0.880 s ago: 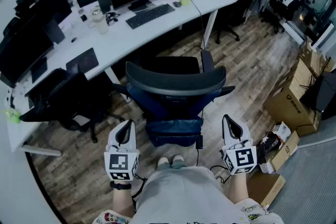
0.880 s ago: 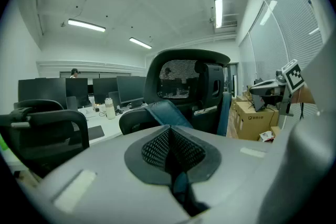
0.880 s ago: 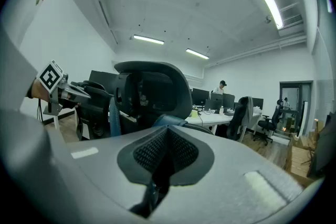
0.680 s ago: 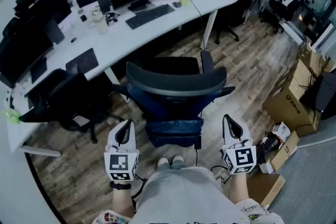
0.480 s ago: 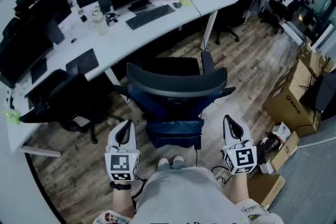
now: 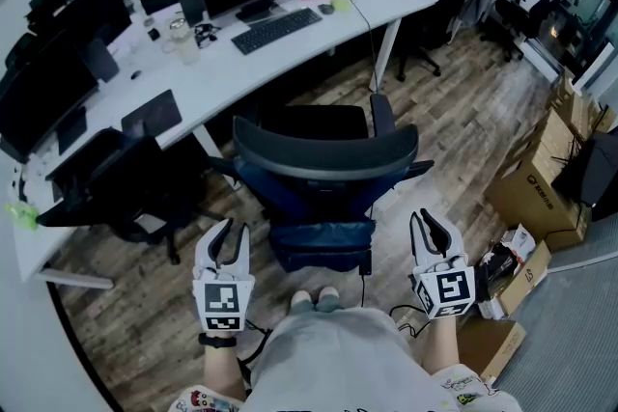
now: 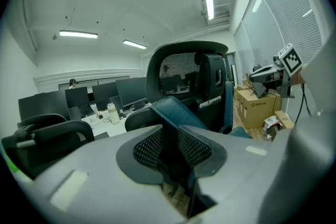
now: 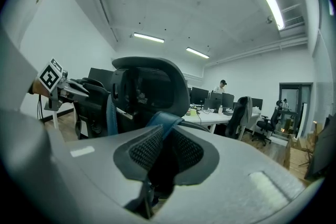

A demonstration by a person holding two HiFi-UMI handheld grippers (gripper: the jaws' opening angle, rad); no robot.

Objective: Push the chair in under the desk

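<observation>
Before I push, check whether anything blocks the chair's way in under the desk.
Nothing visible does: bare wood floor lies between the chair and the desk. The white desk leg stands right of that path, and a second black chair sits to its left.

Chair [image 6: 323, 171] stands between desk [image 6: 232, 77], left gripper [image 6: 226, 232] and right gripper [image 6: 432, 223].

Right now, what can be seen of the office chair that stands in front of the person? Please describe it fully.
The chair is dark, with a wide curved backrest edged in grey, black armrests and blue padding low on its back. It stands upright on the wooden floor, back toward the person, seat close to the edge of the white desk. Neither the left tool nor the right tool touches it.
</observation>
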